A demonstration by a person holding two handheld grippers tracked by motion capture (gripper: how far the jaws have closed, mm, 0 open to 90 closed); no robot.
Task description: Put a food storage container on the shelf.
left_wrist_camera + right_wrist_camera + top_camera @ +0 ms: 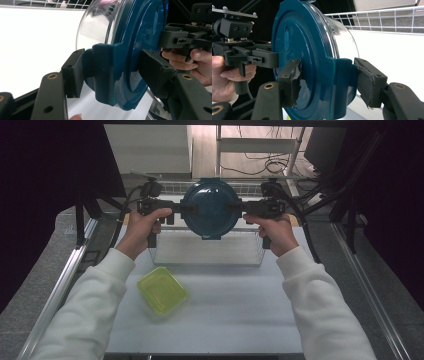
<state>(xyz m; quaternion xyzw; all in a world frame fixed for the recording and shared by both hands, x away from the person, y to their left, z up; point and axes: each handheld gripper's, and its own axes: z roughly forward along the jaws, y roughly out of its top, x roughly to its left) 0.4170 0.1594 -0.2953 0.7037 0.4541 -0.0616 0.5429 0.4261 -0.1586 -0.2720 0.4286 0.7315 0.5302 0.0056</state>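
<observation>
Both sets of fingers were clamped tight: the left gripper pinched the side latch of the round container with its blue lid, one finger on the clear-bowl side, the other on the lid face. The right gripper pinched the opposite latch the same way. The container hung between them, tipped on edge, above the wire basket. Nearer the person, a green box lay on the white worktop.

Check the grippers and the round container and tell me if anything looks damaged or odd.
The right gripper's pads look worn: their black covering is torn and peeling at the edges where they clamp the container's blue clip. The left gripper's pads look intact. The container looks undamaged.
</observation>
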